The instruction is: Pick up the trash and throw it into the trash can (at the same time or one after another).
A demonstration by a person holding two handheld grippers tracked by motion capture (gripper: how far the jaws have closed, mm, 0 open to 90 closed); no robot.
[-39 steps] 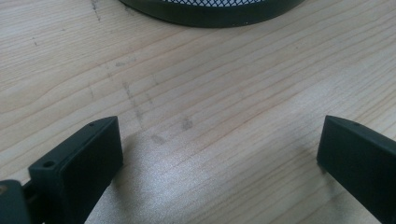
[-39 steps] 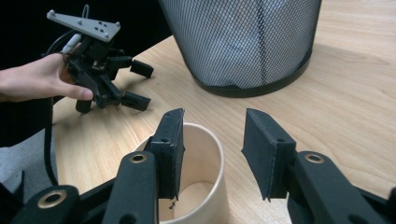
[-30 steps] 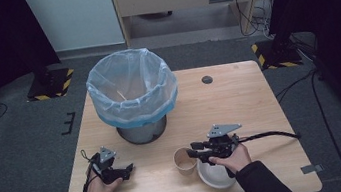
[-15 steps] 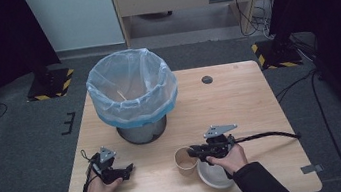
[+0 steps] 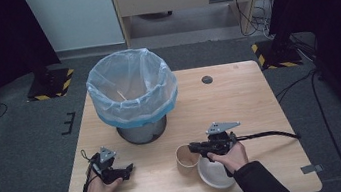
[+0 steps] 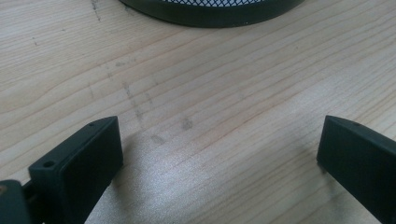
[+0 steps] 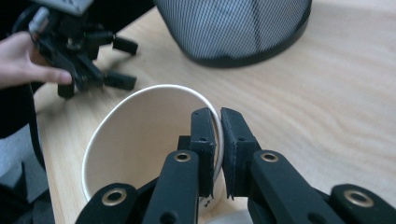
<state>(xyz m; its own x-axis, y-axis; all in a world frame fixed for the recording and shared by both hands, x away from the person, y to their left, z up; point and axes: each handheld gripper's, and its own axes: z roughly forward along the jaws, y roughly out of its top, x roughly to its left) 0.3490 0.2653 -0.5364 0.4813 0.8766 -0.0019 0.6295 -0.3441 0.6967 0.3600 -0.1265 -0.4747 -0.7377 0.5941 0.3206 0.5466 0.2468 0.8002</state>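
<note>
The left gripper rested near the table's front left edge, its jaws spread wide with bare wood between them, holding nothing. Behind it stood 1 mesh bin lined with a pale blue bag. To the right of that, the paper cup sat upright on the table near the front edge, just beside 1 white bowl; whether they touched could not be told. The right gripper had just been closing and was clenched on the cup's rim, 1 jaw inside the wall and 1 outside.

The cup looked light, thin and easily crushed; a hard squeeze would likely fold the wall, so the rolled rim, its stiffest part, seemed the right place to take hold. Empty, it would probably swing or tip in the grip if moved fast.

Counted: 2 grippers, 1 cup, 1 bowl, 1 bin, 1 table.
</note>
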